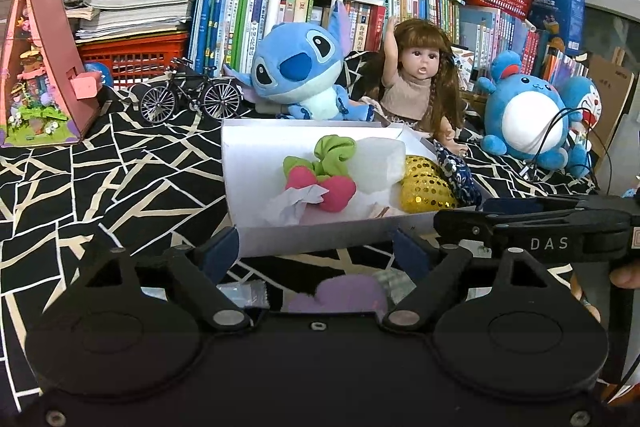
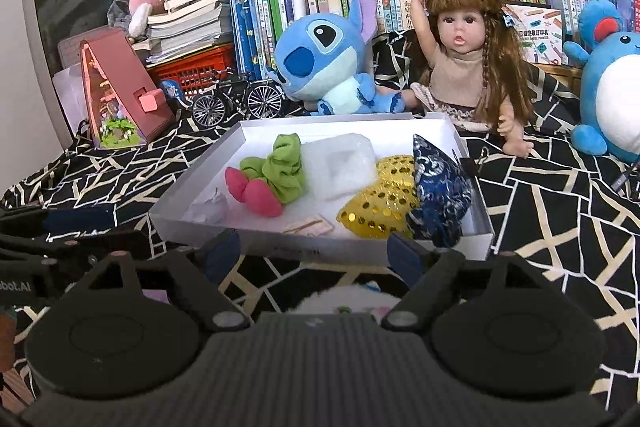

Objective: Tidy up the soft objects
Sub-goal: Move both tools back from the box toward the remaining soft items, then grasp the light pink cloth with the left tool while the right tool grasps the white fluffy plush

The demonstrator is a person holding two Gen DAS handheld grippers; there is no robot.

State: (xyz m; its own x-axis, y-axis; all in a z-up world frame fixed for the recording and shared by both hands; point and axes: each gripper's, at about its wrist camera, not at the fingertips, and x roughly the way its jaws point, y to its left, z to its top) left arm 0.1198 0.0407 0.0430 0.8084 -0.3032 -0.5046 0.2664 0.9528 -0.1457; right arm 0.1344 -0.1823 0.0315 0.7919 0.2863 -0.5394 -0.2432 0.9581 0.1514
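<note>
A white box (image 1: pixel 280 239) (image 2: pixel 188 199) lies on the black patterned cloth. It holds a pink-and-green radish plush (image 1: pixel 320 171) (image 2: pixel 272 175), a white foam pad (image 1: pixel 378 163) (image 2: pixel 340 167), a gold sequin pouch (image 1: pixel 428 183) (image 2: pixel 380 203), a blue patterned pouch (image 1: pixel 460 175) (image 2: pixel 440 187) and crumpled tissue (image 1: pixel 296 205) (image 2: pixel 210 209). My left gripper (image 1: pixel 318 251) is open just before the box's near wall, above a purple soft item (image 1: pixel 340 293). My right gripper (image 2: pixel 316 253) is open at the near wall, above a white fluffy item (image 2: pixel 344 297).
A blue Stitch plush (image 1: pixel 300 71) (image 2: pixel 324 63), a doll (image 1: pixel 416 79) (image 2: pixel 468 67) and a round blue plush (image 1: pixel 528 115) (image 2: pixel 612 91) sit behind the box. A model bicycle (image 1: pixel 190 93) (image 2: pixel 236 99) and a pink miniature house (image 1: pixel 44 67) (image 2: pixel 120 87) stand left. Bookshelves fill the back.
</note>
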